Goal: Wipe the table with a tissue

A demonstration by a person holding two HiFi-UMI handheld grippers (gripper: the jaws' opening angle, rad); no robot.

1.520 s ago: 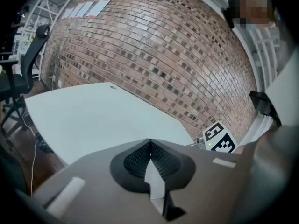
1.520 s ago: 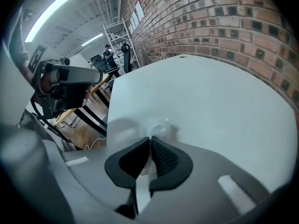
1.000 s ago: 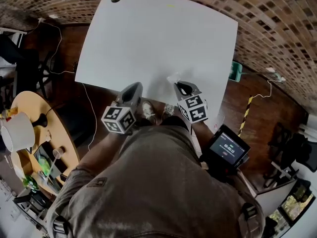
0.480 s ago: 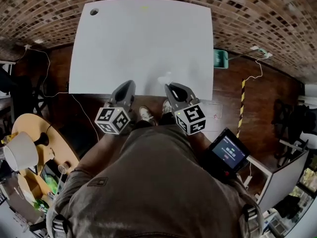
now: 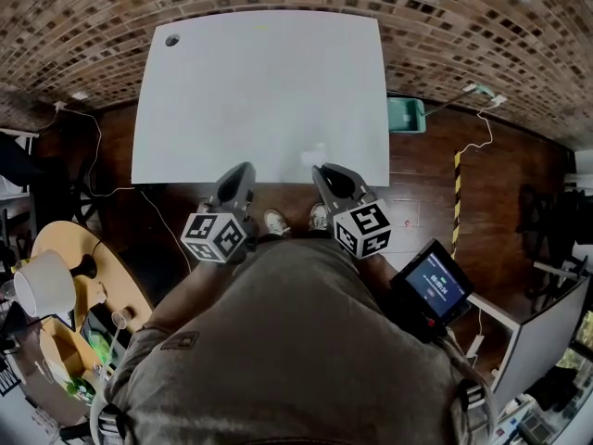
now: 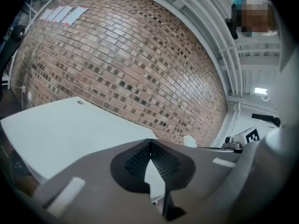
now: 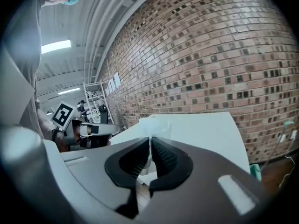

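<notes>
tissue (image 5: 315, 153): white, crumpled | right hand-held gripper (image 7: 150, 147) pinches it | left hand-held gripper (image 6: 149, 146) clenched, empty

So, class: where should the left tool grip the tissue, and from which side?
Best take the tissue by the loose tuft poking past the right tool's tips. Come from the left, along the table's near edge: the right tool is shut on the rest, and the left tool, now shut, must open first.

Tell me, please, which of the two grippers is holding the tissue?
The right gripper: its jaws are pinched on the white tissue by the table's near edge. The left gripper's jaws meet with nothing between them.
</notes>
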